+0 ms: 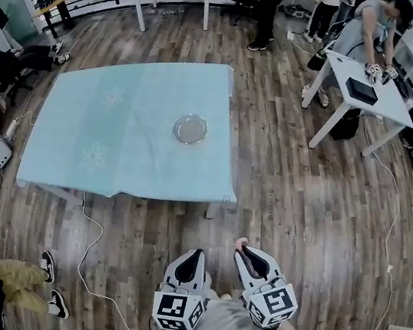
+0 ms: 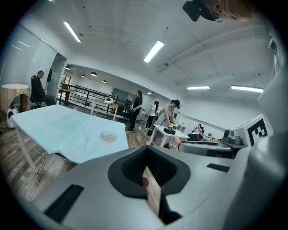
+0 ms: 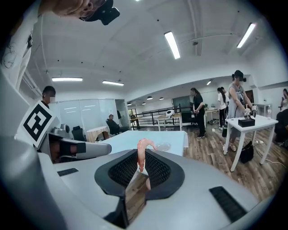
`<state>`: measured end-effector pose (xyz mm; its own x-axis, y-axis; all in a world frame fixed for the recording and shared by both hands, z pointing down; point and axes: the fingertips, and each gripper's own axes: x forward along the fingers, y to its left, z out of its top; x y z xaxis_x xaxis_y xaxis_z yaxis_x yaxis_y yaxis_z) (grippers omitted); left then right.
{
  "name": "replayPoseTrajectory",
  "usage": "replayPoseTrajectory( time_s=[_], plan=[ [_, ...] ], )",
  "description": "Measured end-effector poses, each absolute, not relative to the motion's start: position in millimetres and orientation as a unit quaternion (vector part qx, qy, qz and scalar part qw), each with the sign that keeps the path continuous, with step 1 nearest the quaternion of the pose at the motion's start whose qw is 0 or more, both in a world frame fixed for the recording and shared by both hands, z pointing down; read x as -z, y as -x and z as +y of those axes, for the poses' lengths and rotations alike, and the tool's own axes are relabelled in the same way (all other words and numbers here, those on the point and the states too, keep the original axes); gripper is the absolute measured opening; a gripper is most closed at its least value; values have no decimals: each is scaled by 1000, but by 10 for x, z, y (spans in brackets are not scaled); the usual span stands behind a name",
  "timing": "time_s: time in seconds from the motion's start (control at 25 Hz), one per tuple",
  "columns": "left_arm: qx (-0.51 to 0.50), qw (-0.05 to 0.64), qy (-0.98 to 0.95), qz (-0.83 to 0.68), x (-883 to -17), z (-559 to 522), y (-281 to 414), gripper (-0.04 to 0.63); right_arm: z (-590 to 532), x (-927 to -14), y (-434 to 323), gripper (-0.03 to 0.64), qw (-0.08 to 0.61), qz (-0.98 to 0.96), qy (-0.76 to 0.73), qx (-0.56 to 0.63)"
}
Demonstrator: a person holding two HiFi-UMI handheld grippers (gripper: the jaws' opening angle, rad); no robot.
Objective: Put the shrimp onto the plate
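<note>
Wood-plank floor [image 1: 299,208] fills the head view, with a table [image 1: 106,122] under a pale blue cloth in the upper centre of the frame. 1 clear glass plate [image 1: 190,129] sits on the cloth toward the table's right side, with nothing on it. At the right edge of the frame stands a white desk [image 1: 372,107] with people bent over it. More people stand along the top, and 1 person sits in a chair at the upper left. A white cable [image 1: 88,249] trails across the floor below the table's left corner.

Both grippers sit at the bottom centre of the head view, side by side and well apart from the table, with their marker cubes nearest the camera. The left gripper [image 1: 196,254] has its jaws drawn together – its own view shows the dark pads meeting with nothing between them. The right gripper [image 1: 243,249] is clamped on the shrimp [image 3: 143,152], a pink curled body that stands up out of the jaw tips with its end hooked over to the right. In the right gripper view the shrimp lines up with the plate far beyond it – the 2 are nowhere near touching.
</note>
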<state>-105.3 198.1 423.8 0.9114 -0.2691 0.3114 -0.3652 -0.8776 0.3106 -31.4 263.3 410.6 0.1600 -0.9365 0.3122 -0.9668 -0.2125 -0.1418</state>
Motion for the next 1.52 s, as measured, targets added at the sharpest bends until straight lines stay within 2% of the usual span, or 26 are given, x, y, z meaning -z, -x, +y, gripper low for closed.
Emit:
replayPoseTrajectory(
  time_s=[0.28, 0.56, 0.96, 1.52],
  plan=[
    [-115, 195, -961, -156, -4210, 1248, 872, -2, 1946, -3997, 26, 67, 26, -598, -787, -150],
    [-122, 184, -963, -152, -4213, 758, 822, -1, 1406, -3994, 35, 67, 61, -614, -775, -137],
    [-124, 184, -957, -184, -4223, 321, 721, 0, 972, -4032, -215, 67, 59, -628, -762, -147],
    [-137, 185, -945, -230, -4280, -337, -176, -1, 284, -4150, -1319, 67, 82, -654, -736, -157]
  ],
)
